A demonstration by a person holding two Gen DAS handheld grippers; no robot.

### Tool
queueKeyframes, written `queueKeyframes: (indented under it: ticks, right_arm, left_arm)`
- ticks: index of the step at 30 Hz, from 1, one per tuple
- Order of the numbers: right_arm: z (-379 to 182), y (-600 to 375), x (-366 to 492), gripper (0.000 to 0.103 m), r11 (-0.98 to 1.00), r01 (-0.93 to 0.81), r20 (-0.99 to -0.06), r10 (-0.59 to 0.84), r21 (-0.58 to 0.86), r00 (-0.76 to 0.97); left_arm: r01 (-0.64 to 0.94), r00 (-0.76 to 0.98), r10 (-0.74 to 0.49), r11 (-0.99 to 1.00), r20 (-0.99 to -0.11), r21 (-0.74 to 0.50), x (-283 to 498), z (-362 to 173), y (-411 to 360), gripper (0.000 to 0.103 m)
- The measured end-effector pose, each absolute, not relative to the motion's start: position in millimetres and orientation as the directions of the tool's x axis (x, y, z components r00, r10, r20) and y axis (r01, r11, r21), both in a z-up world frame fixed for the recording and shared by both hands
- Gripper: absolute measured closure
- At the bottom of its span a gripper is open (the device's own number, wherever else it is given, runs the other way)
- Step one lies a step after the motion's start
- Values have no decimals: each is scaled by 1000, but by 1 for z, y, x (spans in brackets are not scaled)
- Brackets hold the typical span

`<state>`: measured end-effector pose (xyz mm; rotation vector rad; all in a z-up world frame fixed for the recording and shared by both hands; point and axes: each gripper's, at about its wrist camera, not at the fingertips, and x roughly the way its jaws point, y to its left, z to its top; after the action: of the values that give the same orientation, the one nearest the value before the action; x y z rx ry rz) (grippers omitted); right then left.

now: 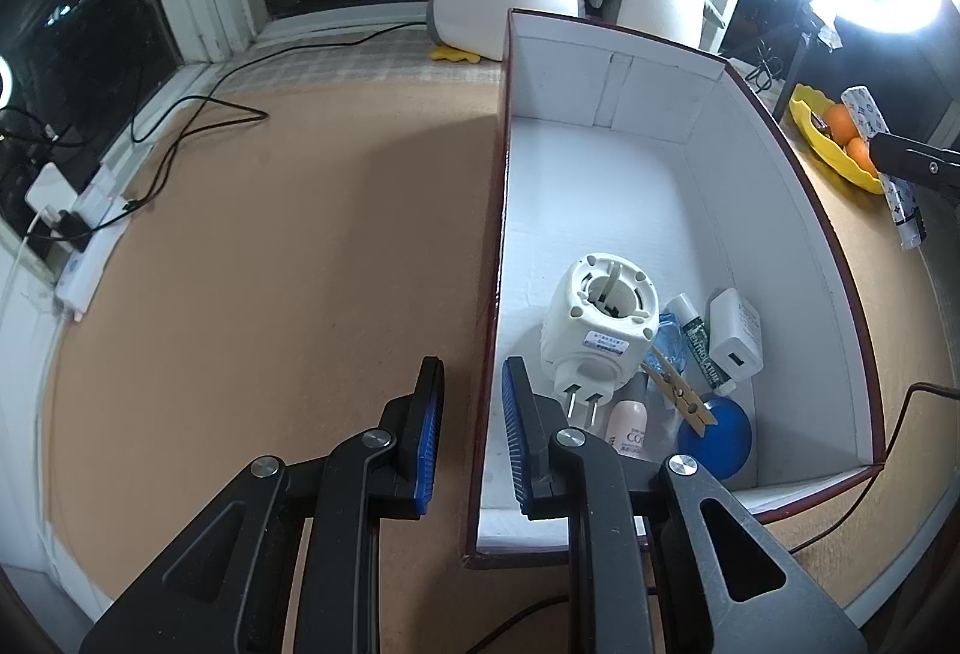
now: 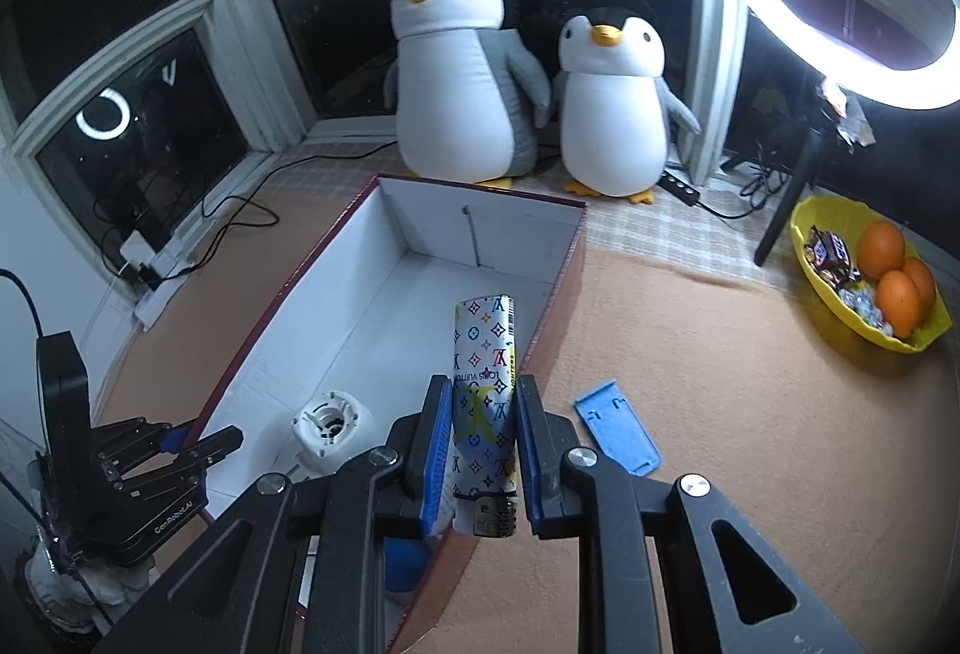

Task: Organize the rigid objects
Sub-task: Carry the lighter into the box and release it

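From the left wrist, the left gripper (image 1: 474, 432) straddles the near left wall of the box (image 1: 600, 90), clamped on that wall or just around it, I cannot tell which; the white plug adapter (image 1: 597, 330) and small items lie inside, just right of it. From the right wrist, the right gripper (image 2: 483, 444) is clenched on the patterned lighter (image 2: 485, 384), whose long axis runs away along the fingers, over the box's (image 2: 480, 216) right wall, so the open floor lies ahead and left; the blue clip (image 2: 618, 432) waits on the bench (image 2: 720, 414).
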<state>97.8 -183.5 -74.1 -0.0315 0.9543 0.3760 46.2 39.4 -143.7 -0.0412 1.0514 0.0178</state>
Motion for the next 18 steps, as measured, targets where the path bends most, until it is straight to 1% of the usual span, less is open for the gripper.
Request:
queueKeyframes:
  ticks: [4,5,6,14,18]
  right_arm:
    - [-76,-173,97,84,922,-364,-803,316,134,505]
    - [-76,-169,96,84,918,-373,-804,319,131,503]
    - [-77,-166,95,84,914,-385,-804,321,126,500]
    - [-82,-146,92,84,885,-450,-812,347,118,469]
    - [-85,-135,89,84,869,-485,-818,350,101,457]
  left_arm:
    - [-47,496,2,999,-868,-25,46,-144,40,88]
    - [-49,497,3,998,-868,-25,46,-144,40,92]
    - [-52,497,6,998,-868,-23,46,-144,40,93]
    - [-63,498,13,998,-867,-21,42,-145,38,98]
    - [-70,500,22,997,-866,-16,40,-145,37,98]
